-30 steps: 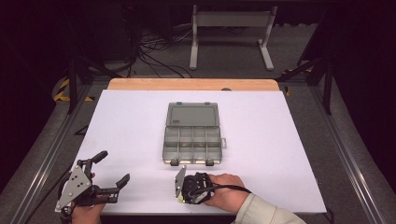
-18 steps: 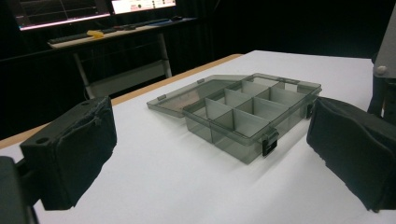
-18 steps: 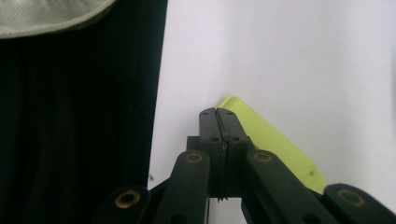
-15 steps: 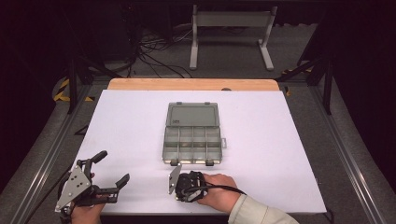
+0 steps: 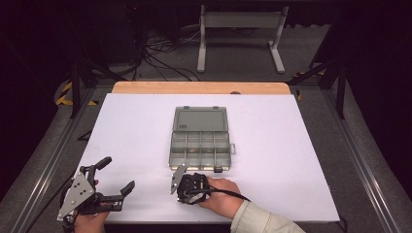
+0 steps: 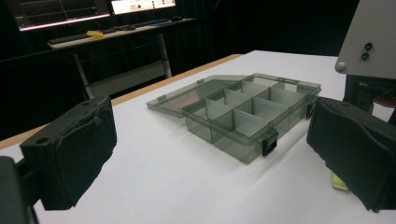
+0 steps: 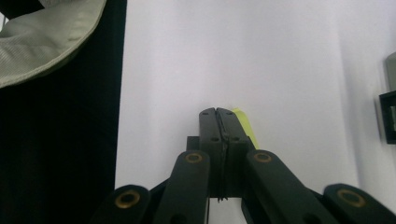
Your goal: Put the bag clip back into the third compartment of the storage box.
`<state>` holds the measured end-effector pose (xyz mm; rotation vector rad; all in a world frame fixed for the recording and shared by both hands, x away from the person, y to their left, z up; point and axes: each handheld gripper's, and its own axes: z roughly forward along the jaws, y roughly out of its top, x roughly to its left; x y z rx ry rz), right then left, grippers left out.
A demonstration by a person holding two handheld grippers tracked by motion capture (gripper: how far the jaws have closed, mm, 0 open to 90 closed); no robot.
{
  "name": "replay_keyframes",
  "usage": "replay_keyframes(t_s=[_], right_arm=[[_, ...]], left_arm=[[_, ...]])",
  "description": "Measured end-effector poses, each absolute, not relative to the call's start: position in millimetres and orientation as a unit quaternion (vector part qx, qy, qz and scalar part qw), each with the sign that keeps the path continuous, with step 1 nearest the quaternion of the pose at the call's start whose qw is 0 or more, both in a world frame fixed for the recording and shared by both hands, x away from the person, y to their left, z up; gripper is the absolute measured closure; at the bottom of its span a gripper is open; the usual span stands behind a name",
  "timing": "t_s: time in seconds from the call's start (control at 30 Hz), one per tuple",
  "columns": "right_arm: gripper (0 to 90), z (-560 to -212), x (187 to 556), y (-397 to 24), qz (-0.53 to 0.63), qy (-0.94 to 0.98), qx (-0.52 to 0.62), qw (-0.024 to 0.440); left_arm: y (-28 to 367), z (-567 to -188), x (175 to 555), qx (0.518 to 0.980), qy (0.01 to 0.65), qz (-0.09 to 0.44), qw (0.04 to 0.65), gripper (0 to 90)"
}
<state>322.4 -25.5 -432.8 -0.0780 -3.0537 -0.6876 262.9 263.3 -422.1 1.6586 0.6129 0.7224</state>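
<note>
Nearby, an open organizer box (image 5: 200, 138) sits beyond the right gripper (image 5: 179, 180).

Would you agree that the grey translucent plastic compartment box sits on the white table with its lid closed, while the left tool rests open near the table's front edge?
Not quite: the lid of the grey translucent plastic compartment box is open, lying flat behind the empty compartments, as the high view and left gripper view show. The rest holds: the box sits on the white table, and the left tool rests open near the table's front edge.
</note>
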Motion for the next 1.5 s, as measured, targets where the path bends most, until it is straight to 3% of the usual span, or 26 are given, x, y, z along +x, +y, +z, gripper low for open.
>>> replay_keyframes(t_s=[0.73,0.97,1.03,1.13,1.2,1.23,1.33,1.5], right_arm=[[89.9,-433,330,-22,-0.240,-0.970,-0.047,0.001],[87.0,-420,327,-26,-0.266,-0.963,-0.042,-0.003],[78.2,-413,327,-29,-0.275,-0.960,-0.043,-0.010],[53.9,-408,328,-31,-0.284,-0.957,-0.051,-0.017],[26.7,-406,328,-31,-0.284,-0.956,-0.058,-0.035],[20.1,-405,328,-32,-0.283,-0.956,-0.061,-0.045],[10.6,-403,328,-34,-0.291,-0.953,-0.070,-0.056],[8.5,-401,331,-39,-0.289,-0.952,-0.083,-0.061]], left_arm=[[263,-422,263,0.710,0.262,0.308,0.576,2.4],[263,-422,263,0.710,0.263,0.308,0.577,2.4],[263,-422,263,0.710,0.262,0.308,0.577,2.4],[263,-422,263,0.710,0.263,0.308,0.577,2.4],[263,-422,263,0.709,0.263,0.308,0.577,2.3],[263,-422,263,0.709,0.264,0.307,0.577,2.4],[263,-422,263,0.708,0.264,0.308,0.578,2.3],[264,-422,263,0.709,0.263,0.309,0.577,2.4]])
